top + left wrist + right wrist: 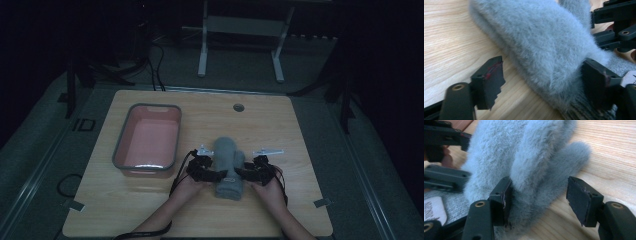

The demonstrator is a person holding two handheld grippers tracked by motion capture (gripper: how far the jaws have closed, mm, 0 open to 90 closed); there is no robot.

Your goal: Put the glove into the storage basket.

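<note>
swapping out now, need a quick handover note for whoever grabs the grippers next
Left gripper: at the left side of the grey fuzzy mitten, jaws straddling its edge, one pad against the fabric, the other off it over bare wood. Not clamped.
Right gripper: at the mitten's right side, one pad pressed into the fuzz, the other clear of it. Not clamped either.
Mitten: flat on the wooden table, cuff toward the person, between both grippers.
Pink bin: to the left of the mitten; nothing seen in it.
Done: both grippers placed at the mitten.
Left: probably close both, lift, and likely move it to the bin.
</note>
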